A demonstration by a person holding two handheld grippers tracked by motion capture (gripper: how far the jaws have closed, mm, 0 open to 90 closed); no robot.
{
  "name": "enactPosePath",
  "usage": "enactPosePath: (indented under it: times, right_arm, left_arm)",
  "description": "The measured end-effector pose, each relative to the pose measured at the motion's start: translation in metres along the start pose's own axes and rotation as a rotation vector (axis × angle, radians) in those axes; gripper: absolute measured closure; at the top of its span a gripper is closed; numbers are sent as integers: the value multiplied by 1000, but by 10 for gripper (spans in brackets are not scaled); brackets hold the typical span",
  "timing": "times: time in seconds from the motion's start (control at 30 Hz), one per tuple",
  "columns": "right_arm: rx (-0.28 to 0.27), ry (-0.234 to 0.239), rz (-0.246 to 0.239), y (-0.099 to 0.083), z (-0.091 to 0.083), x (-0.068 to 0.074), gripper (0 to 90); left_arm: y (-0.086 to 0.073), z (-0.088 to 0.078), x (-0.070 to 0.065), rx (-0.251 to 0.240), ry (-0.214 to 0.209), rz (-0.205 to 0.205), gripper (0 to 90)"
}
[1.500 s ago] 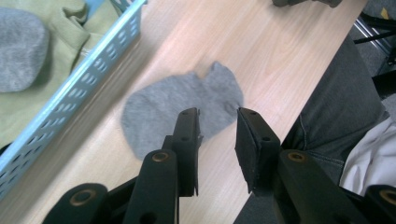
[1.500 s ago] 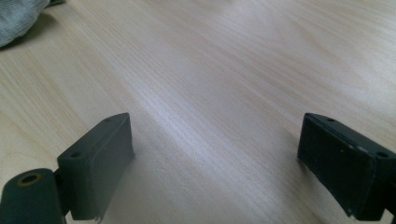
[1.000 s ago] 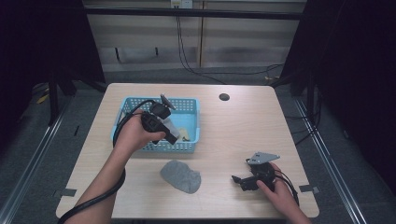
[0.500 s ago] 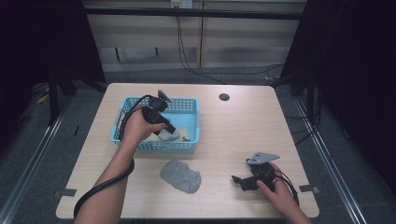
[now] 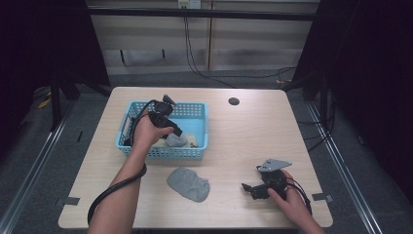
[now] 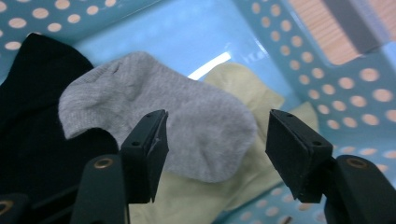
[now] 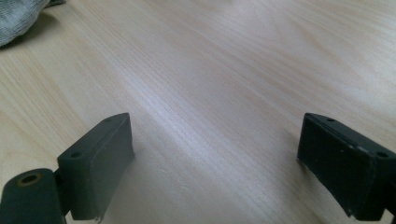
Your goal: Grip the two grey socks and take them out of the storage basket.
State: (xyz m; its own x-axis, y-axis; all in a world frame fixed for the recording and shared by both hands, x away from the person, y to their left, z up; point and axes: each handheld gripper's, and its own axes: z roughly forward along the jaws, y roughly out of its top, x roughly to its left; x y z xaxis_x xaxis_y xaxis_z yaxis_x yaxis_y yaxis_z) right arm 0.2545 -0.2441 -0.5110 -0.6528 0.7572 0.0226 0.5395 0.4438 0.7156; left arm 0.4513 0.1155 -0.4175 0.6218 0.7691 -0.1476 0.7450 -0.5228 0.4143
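Left gripper view was looked at first. The left hand-held gripper [image 6: 212, 156] was seen with its jaws wide apart, and nothing was held between them. It was hung just above a grey sock [image 6: 159, 121] inside a blue basket [image 6: 355, 93]. The grey sock was laid on top of a pale yellow sock [image 6: 243, 186], and a black sock [image 6: 32, 116] was touching it on one side.

From the high view, the left hand-held gripper [image 5: 170, 127] was seen over the near middle of the blue basket [image 5: 195, 109], which was set on the left part of the worktop [image 5: 243, 131]. A second grey sock [image 5: 189, 183] was laid flat on the worktop, just in front of the basket.

The right hand-held gripper [image 5: 253, 187] was rested low on the worktop near the right front corner, well apart from the basket. Its jaws were wide apart too, and nothing was held in them [image 7: 215, 163].

Some trouble could be guessed from here. Because the socks were piled together, the yellow sock could be pinched along with the grey one and lifted out too. If only the thin edge of the grey sock was caught, it could be dropped back into the basket. A jaw could also be bumped against the basket wall, and the light basket could be pushed along the worktop.
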Motion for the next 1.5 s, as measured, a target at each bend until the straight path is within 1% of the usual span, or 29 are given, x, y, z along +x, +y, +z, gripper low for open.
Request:
enactPosePath:
  times: [0.07,0.13,0.23,0.27,0.5,0.53,0.67,0.7,0.77,0.8,0.83,0.87,0.9,0.93,0.97,1.0,1.03,1.07,1.1,1.2,1.23,1.27,1.3,1.37,1.4,1.5]
  right_arm:
    - [0,0,0,0,0,0,99]
    - [0,0,0,0,0,0,99]
    - [0,0,0,0,0,0,99]
    - [0,0,0,0,0,0,99]
    - [0,0,0,0,0,0,99]
    - [0,0,0,0,0,0,99]
    - [0,0,0,0,0,0,99]
    - [0,0,0,0,0,0,99]
    - [0,0,0,0,0,0,99]
    - [0,0,1,0,0,0,99]
    - [0,0,0,0,0,0,99]
    - [0,0,0,0,0,0,99]
    - [0,0,0,0,0,0,99]
    - [0,0,0,0,0,0,99]
    - [0,0,0,0,0,0,99]
    - [0,0,0,0,0,0,99]
    - [0,0,0,0,0,0,99]
    - [0,0,0,0,0,0,99]
    - [0,0,0,0,0,0,99]
    - [0,0,0,0,0,0,99]
    - [0,0,0,0,0,0,99]
    - [0,0,0,0,0,0,99]
    - [0,0,0,0,0,0,99]
    - [0,0,0,0,0,0,99]
    - [0,0,0,0,0,0,99]
    - [0,0,0,0,0,0,99]
  left_arm:
    - [-1,4,3,-13,16,-15,366]
    - [-1,7,5,-13,29,-24,363]
    - [-2,10,8,-9,31,-30,363]
    - [-2,13,11,-12,40,-36,363]
    - [-3,21,14,2,53,-33,364]
    - [-3,23,16,18,52,-31,367]
    - [-5,29,18,29,62,-35,385]
    - [-5,30,19,38,62,-29,406]
    - [-6,32,19,39,70,-30,439]
    - [-7,33,19,52,70,-28,439]
    - [-7,34,20,48,69,-26,489]
    - [-9,36,21,64,78,-16,508]
    - [-9,36,21,64,78,-16,534]
    - [-9,37,21,61,78,-22,534]
    - [-9,37,22,72,81,-19,561]
    - [-10,38,22,86,82,-26,610]
    - [-10,38,22,86,82,-26,637]
    - [-10,38,22,103,68,-32,683]
    - [-9,38,22,112,65,-28,726]
    - [-8,37,21,142,62,-26,816]
    - [-8,37,21,142,62,-26,835]
    - [-7,35,20,145,60,-21,851]
    - [-6,34,20,149,56,-26,858]
    - [-6,33,20,148,51,-22,862]
    - [-5,29,20,146,43,-29,863]
    - [-4,25,20,139,38,-32,864]
